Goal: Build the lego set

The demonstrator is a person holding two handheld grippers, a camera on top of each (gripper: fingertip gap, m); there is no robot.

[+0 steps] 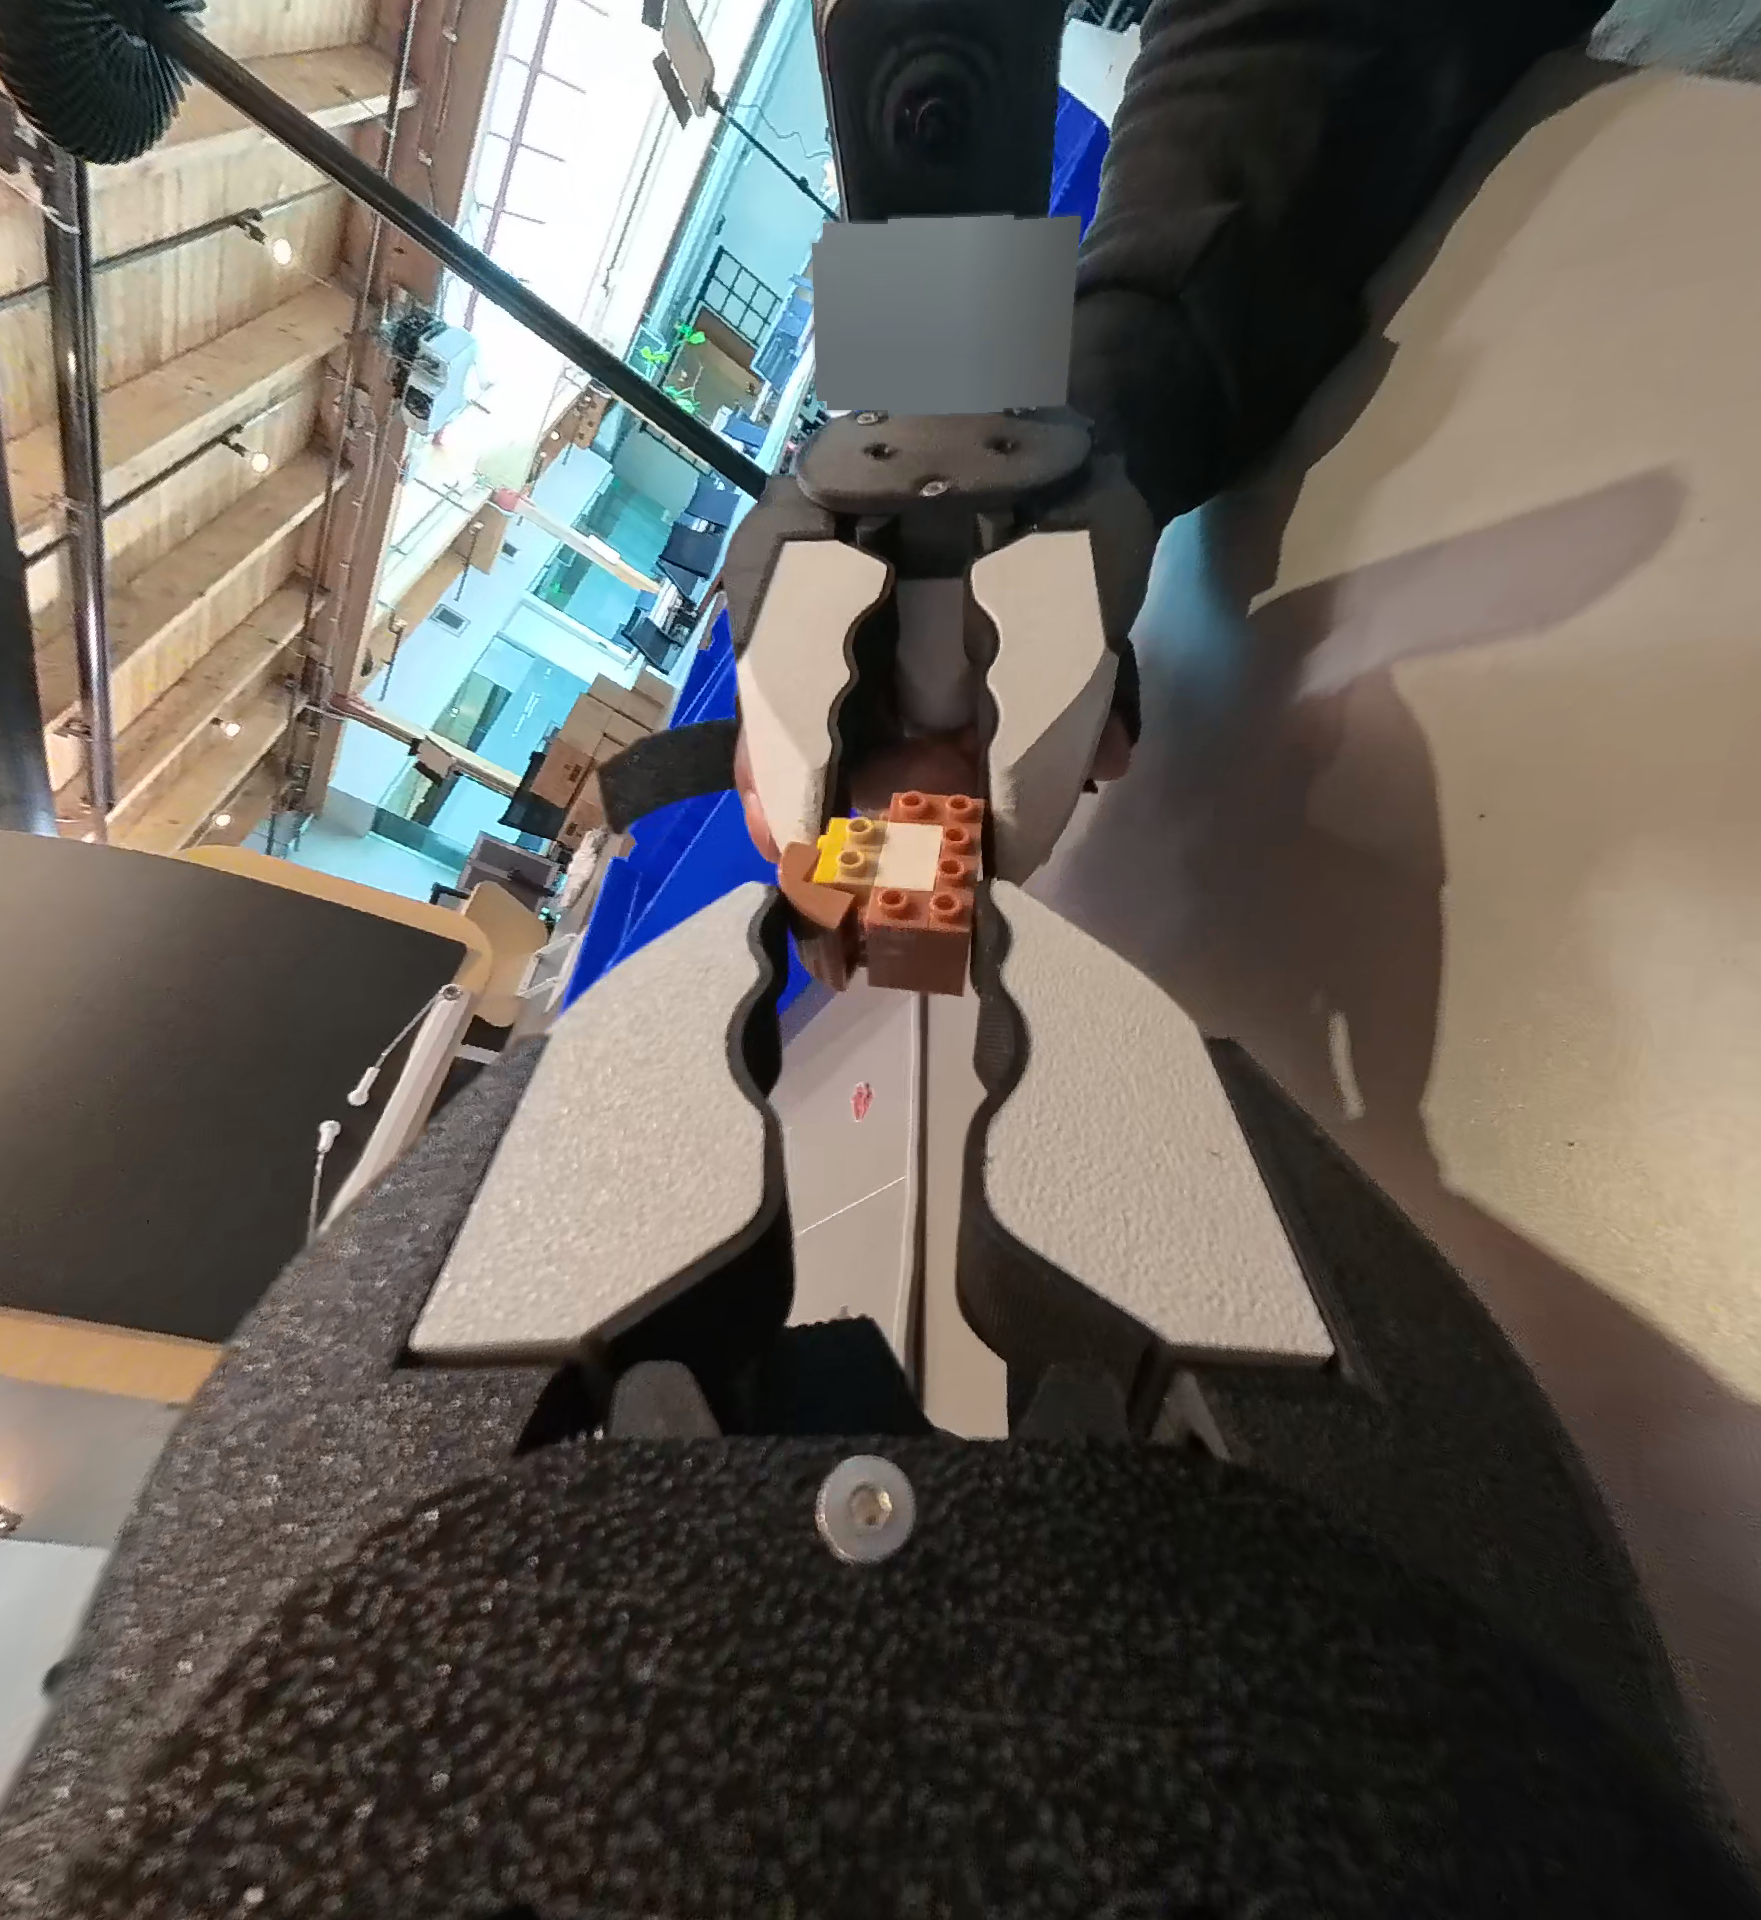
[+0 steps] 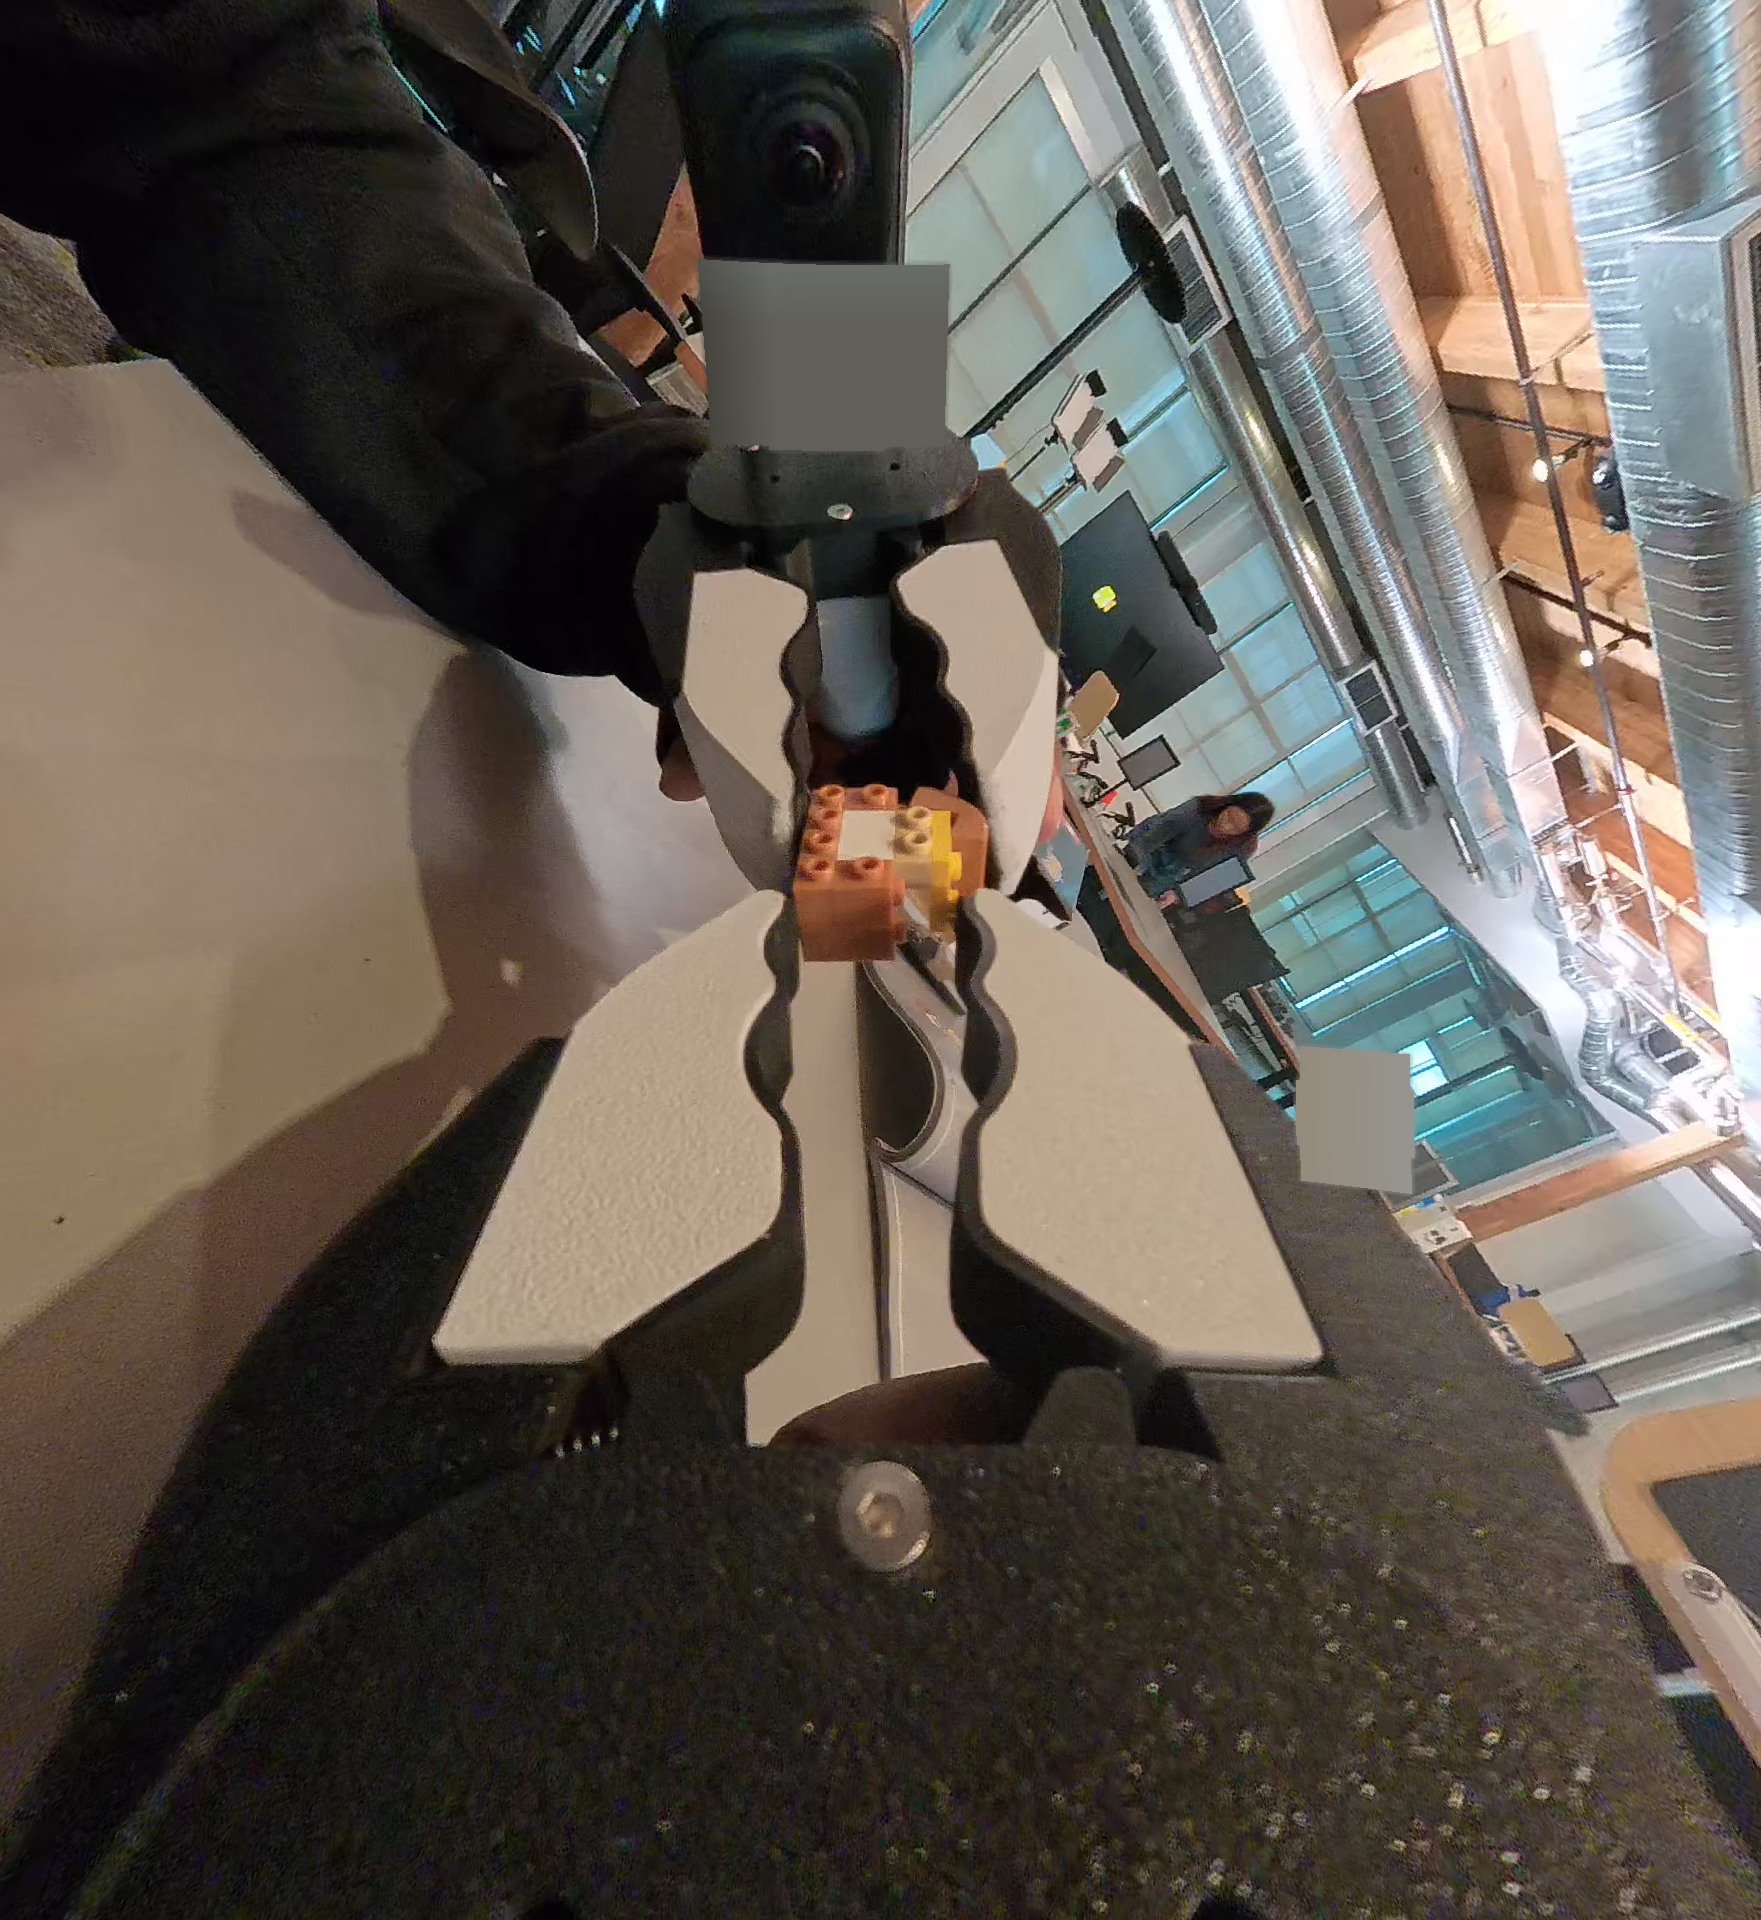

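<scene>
Left wrist view: left gripper (image 1: 881, 899) and right gripper (image 1: 907, 821), tip to tip, both clamped on brown brick assembly (image 1: 917, 904); yellow and tan bricks at its side. White tabletop (image 1: 1582, 831) beyond; blue bin (image 1: 647, 894) nearby.

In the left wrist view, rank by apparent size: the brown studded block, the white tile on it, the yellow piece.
1. Brown studded block, clearly largest.
2. White tile.
3. Yellow piece, smallest showing, though partly hidden by the tan studs, so its rank below the tile is unsure.
</scene>
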